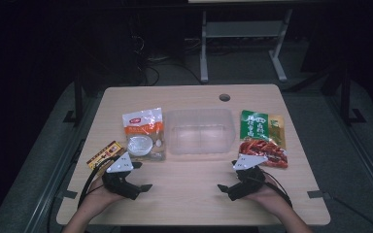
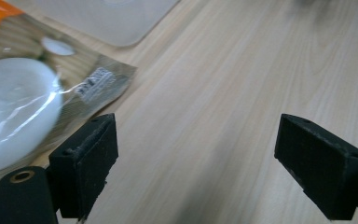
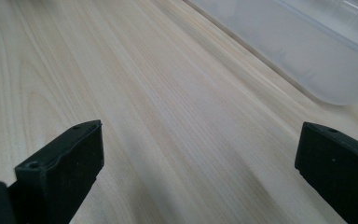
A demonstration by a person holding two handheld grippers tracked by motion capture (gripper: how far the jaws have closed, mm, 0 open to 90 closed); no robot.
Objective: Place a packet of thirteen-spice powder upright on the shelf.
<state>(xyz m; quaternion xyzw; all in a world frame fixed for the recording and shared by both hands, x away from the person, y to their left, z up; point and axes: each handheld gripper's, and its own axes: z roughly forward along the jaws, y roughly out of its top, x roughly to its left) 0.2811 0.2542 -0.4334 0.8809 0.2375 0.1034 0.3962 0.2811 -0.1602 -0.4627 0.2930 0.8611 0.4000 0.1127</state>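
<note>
A clear plastic container [image 1: 201,131] stands empty in the middle of the wooden table [image 1: 189,199]. To its left lies an orange and white snack bag [image 1: 144,133], to its right a green and red snack bag [image 1: 263,138]. My left gripper [image 1: 143,175] rests near the front left, open and holding nothing, its jaws pointing toward the centre. The right gripper [image 1: 227,175] mirrors it at the front right, also open. In the left gripper view the open gripper [image 2: 196,163] frames bare wood, with the orange bag [image 2: 23,107] at left. The right gripper [image 3: 200,168] faces the container [image 3: 307,51].
A small yellow and red packet [image 1: 106,154] lies at the table's left edge beside the left hand. A round cable hole [image 1: 224,97] sits near the far edge. A desk frame [image 1: 243,43] stands on the dark floor beyond.
</note>
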